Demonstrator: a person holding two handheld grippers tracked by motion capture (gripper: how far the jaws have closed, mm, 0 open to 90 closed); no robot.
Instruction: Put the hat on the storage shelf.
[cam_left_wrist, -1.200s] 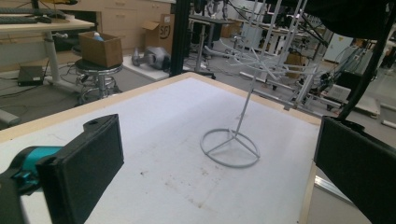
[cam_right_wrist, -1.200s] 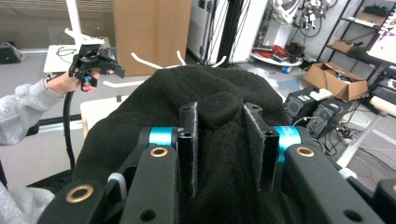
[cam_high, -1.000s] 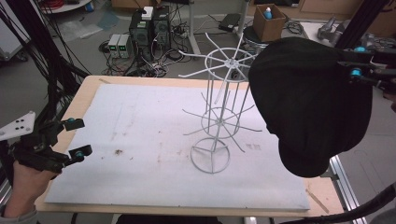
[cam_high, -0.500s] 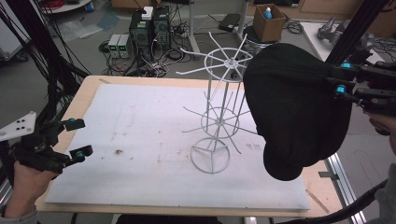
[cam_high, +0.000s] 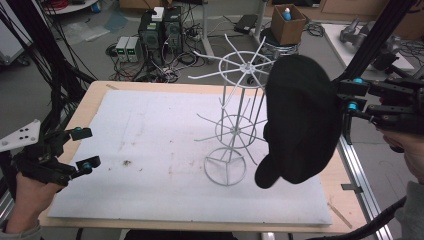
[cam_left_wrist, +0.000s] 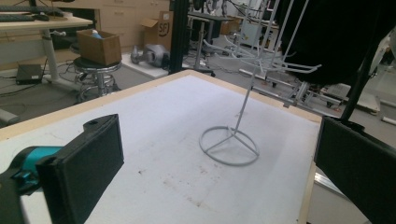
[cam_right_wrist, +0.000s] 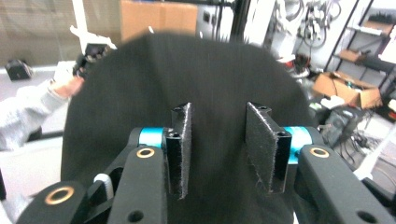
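black cap (cam_high: 300, 120) hung on white wire rack (cam_high: 235, 120) upper right arms, closer in than a second before | right claw (cam_high: 350, 97) just beside cap, jaws parted, apparently released | left claw (cam_high: 85, 147) wide, idle at desk (cam_high: 150, 150) far left of rack

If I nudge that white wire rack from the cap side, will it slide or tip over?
Probably tips: the white wire rack stands tall over a small ring base, and the black fabric cap sits high at one side of it. Being thin wire, it looks light, so even a soft push from the right gripper may shift it.
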